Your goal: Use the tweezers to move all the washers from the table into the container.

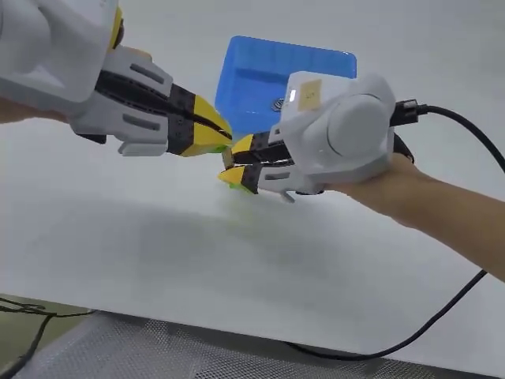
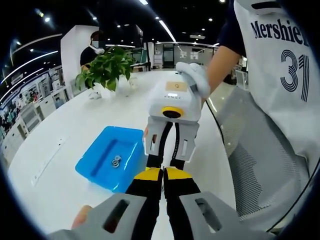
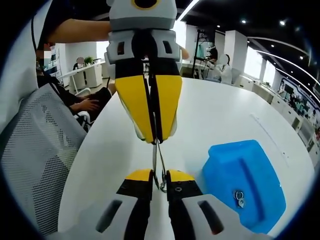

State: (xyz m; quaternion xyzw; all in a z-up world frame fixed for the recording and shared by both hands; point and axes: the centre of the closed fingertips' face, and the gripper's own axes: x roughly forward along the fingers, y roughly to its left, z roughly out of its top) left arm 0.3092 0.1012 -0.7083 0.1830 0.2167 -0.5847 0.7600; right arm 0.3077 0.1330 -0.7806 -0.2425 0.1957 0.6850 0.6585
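Jaws of the left gripper (image 1: 217, 130) reach in from the upper left of the head view, their yellow tips pressed together on one end of the tweezers (image 3: 158, 160). In the right gripper view this thin metal tool runs straight from those tips to the right gripper (image 3: 160, 184), whose jaws are closed on its other end. The two grippers face each other tip to tip over the white desk (image 1: 158, 260), with the tweezers bridging the short gap between them.

Just beyond the meeting tips, a little to the right in the head view, a blue container (image 1: 237, 79) sits on the desk. Washers (image 1: 278, 103) lie close together on its floor, near the middle. From the left gripper view the container falls to the left of the jaws; from the right gripper view it falls to the right.

Farther right, a hand (image 1: 387, 185) grips the white body of the right gripper, and a black cable (image 1: 442, 316) trails from it down across the near edge of the desk.
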